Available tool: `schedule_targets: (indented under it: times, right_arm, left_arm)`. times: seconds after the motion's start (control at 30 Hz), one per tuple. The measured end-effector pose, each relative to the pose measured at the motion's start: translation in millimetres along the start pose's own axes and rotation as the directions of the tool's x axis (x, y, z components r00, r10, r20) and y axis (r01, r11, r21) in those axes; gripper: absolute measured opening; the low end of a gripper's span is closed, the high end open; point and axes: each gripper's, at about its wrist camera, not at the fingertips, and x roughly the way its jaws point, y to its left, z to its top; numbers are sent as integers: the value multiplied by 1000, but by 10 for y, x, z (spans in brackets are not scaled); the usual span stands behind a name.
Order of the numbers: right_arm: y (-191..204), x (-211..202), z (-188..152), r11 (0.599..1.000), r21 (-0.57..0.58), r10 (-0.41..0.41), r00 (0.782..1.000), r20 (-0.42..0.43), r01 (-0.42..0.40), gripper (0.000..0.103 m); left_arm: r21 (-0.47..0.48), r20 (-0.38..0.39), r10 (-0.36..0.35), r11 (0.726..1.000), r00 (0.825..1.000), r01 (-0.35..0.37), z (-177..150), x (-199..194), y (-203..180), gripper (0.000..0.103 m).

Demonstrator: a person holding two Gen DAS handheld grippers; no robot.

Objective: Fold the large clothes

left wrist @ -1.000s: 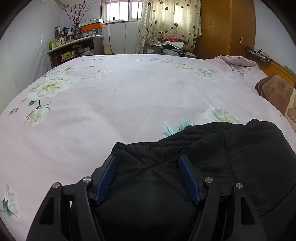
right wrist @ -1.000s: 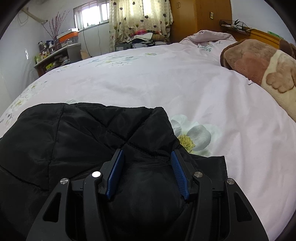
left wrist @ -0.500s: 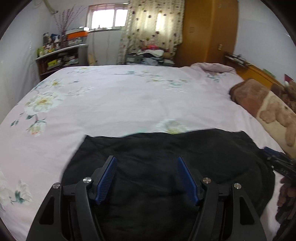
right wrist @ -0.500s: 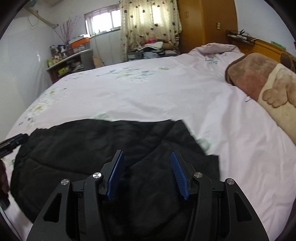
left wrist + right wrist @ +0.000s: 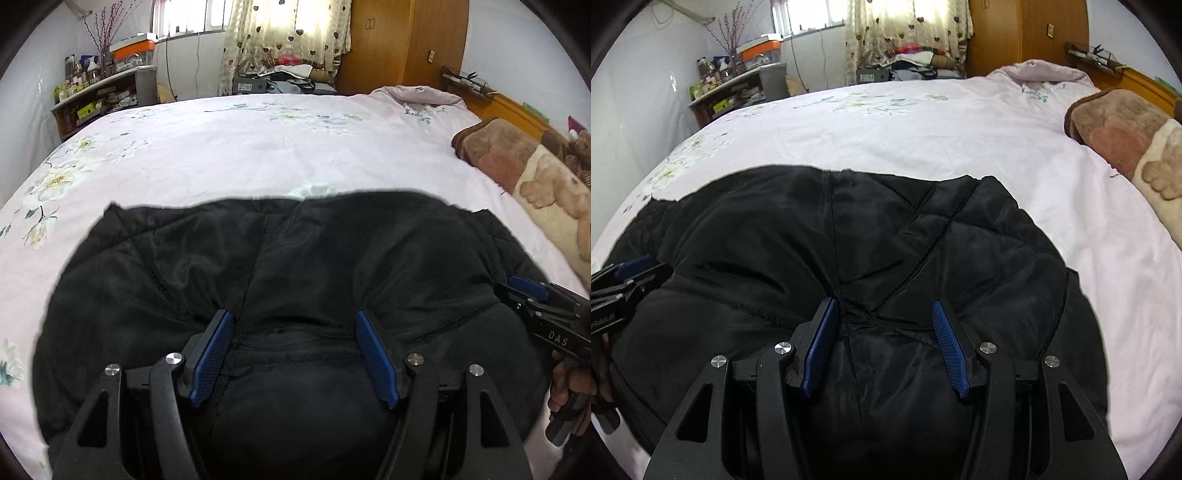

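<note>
Lying across the near part of a pale pink, flower-printed bed sheet is a bulky black quilted padded jacket, its far edge running roughly straight from side to side. At the left, the left gripper, black-framed with ribbed blue pads, is clamping a thick bunched fold of the jacket; padding is filling the whole gap between its pads, so the jaws are standing wide yet gripping. Its side is carrying white lettering, partly cut off at the frame edge in the right wrist view, reading "nRobot.AI". Further right, the right gripper, of the same black-and-blue build, is likewise pinching a puffy fold where quilting seams are crossing, its pads pressing into fabric on both sides. Its flank is showing the white letters "DAS" in the left wrist view, beside a hand gripping its handle. At the far right, a brown and cream plush blanket is resting on the sheet.
</note>
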Motion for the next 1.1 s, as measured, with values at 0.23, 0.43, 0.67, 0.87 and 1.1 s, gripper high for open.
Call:
schedule_targets:
  times: [0.23, 0.43, 0.67, 0.87, 1.1]
  right_arm:
    - [-410, -410, -14, 995, 58, -88, 993, 77, 84, 53]
    - [-745, -27, -250, 986, 114, -126, 992, 2, 125, 53]
    - [-731, 28, -231, 983, 109, -149, 989, -10, 149, 54]
    - [-705, 47, -275, 982, 98, -161, 987, 6, 160, 54]
    - [-652, 63, -303, 980, 87, -177, 984, -5, 177, 55]
  left_arm:
    - [-37, 104, 118, 993, 988, -115, -32, -401, 627, 68]
    - [-108, 64, 123, 987, 990, -116, -219, -84, 934, 70]
    - [-99, 84, 128, 988, 988, -119, -263, 41, 924, 72]
    - [-99, 104, 139, 987, 985, -129, -299, 44, 910, 73]
    - [-85, 87, 161, 985, 983, -154, -259, 58, 884, 74]
